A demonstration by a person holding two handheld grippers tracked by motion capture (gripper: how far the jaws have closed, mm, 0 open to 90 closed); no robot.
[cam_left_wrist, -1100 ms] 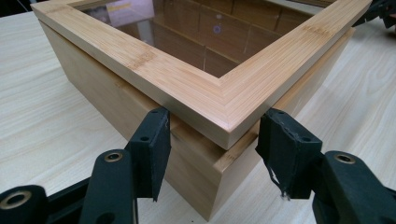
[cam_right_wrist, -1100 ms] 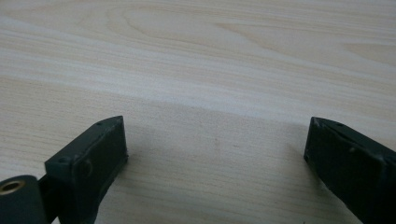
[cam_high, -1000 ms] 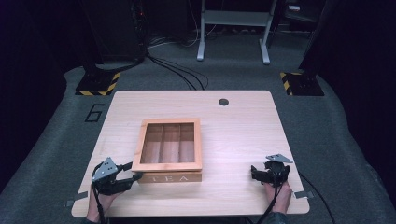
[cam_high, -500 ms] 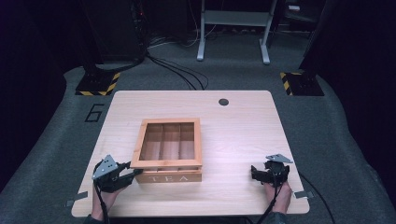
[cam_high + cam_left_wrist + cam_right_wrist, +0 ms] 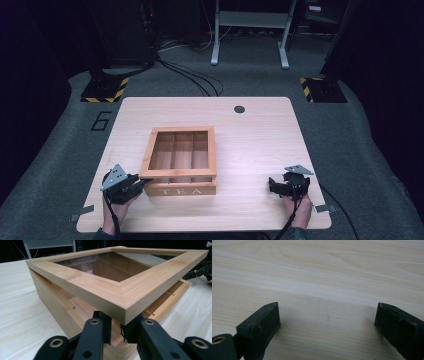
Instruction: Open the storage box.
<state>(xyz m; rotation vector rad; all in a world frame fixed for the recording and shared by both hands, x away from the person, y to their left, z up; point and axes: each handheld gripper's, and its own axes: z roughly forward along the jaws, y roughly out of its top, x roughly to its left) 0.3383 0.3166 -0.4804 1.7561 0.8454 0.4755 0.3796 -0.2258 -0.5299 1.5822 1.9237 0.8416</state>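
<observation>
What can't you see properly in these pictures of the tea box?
- Tea box compartments: high view too small and left gripper view's glass lid too reflective to show any contents.
- Left gripper jaws' contact with the lid corner: hidden beneath it.
- Right gripper: tabletop ahead, box outside the frame.

Box: wooden tea box (image 5: 182, 167), marked "TEA" on its front, three compartments inside.
Lid: glass-paned frame (image 5: 120, 287), lifted slightly ajar at your corner.
Place: your surface's near-left.
</observation>
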